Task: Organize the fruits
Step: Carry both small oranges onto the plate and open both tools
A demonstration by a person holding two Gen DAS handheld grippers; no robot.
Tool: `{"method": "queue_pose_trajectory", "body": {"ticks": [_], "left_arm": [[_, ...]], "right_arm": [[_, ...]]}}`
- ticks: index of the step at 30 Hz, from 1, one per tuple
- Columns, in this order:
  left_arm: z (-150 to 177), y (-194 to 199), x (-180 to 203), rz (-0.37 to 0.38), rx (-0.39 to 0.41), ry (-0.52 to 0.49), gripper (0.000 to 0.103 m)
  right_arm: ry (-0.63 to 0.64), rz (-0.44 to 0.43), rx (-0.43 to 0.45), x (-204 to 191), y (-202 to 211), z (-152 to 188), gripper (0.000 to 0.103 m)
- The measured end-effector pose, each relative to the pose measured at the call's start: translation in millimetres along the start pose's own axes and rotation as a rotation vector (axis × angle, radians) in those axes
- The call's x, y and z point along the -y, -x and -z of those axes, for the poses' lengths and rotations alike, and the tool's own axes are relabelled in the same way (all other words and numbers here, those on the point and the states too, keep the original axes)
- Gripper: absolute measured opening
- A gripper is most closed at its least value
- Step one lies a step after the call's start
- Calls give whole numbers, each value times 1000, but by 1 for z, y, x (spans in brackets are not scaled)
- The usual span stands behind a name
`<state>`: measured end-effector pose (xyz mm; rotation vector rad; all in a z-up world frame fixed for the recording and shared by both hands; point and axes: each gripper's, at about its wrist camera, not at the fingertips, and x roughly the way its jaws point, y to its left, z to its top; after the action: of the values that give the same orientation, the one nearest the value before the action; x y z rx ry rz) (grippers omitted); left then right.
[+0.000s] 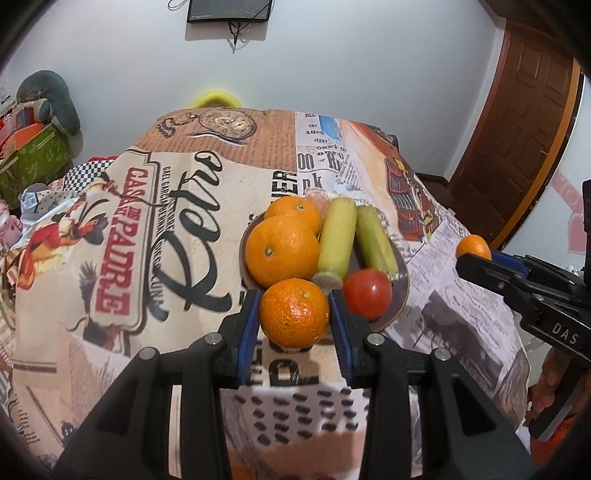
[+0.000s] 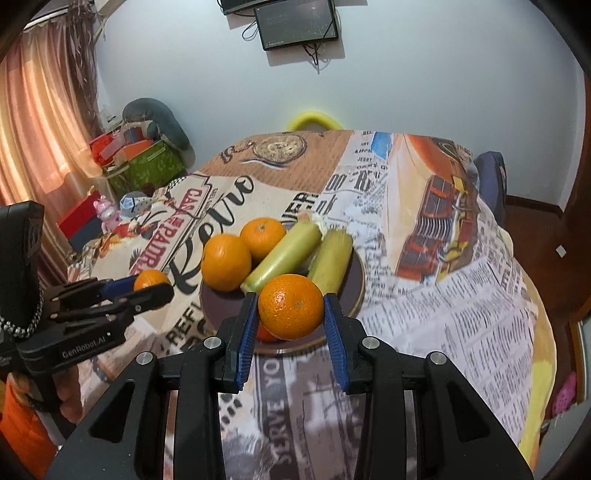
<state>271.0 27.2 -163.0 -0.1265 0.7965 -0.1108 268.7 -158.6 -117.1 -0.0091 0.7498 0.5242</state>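
Two hand-held grippers each carry an orange above the printed tablecloth (image 1: 110, 229). Nearest in the left wrist view, the left gripper (image 1: 294, 314) has its blue pads pressed against both sides of a pebbly-skinned orange (image 1: 294, 312), which sits at the near rim of the plate (image 1: 400, 291). Nearest in the right wrist view, the right gripper (image 2: 290, 312) clamps a second orange (image 2: 290, 311) the same way, just above the near part of the dark plate (image 2: 221, 306). Each gripper also shows in the other camera: the left one off to the left (image 2: 153, 286) with its fruit (image 2: 149, 279) between its tips, the right one off to the right (image 1: 476, 258) holding its fruit (image 1: 473, 246).

Just beyond the left gripper's orange, a red tomato (image 1: 367, 293) lies on the plate; in the right wrist view only a reddish sliver of it shows under the held orange. Behind it, two yellow-green corn cobs (image 1: 338, 240) lie side by side, running front to back, seen also in the right wrist view (image 2: 284, 254). To their left, two more oranges (image 1: 282, 251) touch each other, one behind the other (image 2: 227, 260).

Farther back, the cloth drapes over the table's far edge, a yellow chair back (image 1: 218, 99) rises behind it, and a dark screen (image 2: 297, 22) hangs on the pale wall.
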Motion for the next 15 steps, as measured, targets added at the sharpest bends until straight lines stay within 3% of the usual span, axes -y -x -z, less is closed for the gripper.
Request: {"method": "queue_pose_trajectory", "body": {"ticks": [15], "left_arm": [[-12,-42,7,54,-43,-19,37]], "right_arm": [[11,-5,-16,4,-47,-19,32]]}}
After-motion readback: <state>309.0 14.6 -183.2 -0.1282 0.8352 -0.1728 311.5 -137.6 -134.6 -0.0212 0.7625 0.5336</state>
